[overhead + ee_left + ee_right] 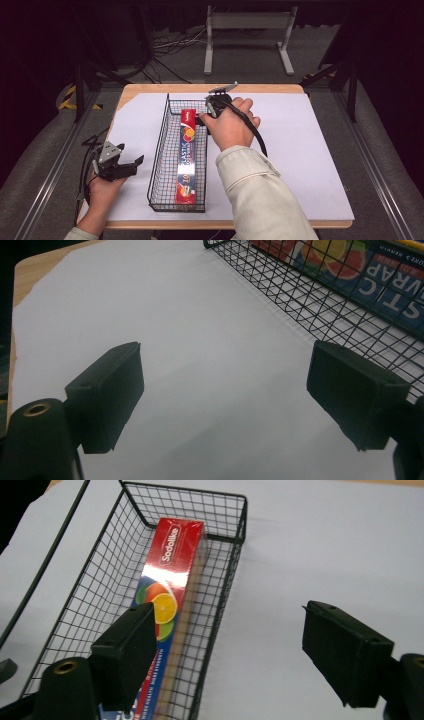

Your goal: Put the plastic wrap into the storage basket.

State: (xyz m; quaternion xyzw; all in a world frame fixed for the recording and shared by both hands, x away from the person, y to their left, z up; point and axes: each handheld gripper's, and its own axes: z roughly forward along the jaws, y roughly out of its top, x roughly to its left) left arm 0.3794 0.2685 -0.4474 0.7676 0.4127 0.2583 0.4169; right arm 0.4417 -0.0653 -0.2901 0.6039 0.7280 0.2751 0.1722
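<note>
Red plastic-wrap box (pixel 186 150) is lying in the black wire basket (pixel 161 150); your right gripper (pixel 240 650), jaws spread, is hovering beside it, probably releasing; your left gripper (pixel 225 395) is idling spread.

Red plastic-wrap box (pixel 186 152) lying flat, lengthwise along right wall inside black wire basket (pixel 161 150).

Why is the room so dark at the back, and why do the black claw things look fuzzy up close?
High view: light falls on the white table, while the background stays black. Left gripper view: the left gripper, jaws open, looks soft and blurry, with faint shadows below the wire basket. Right gripper view: glare shines on the red box; the open right gripper looks fuzzy too.
</note>
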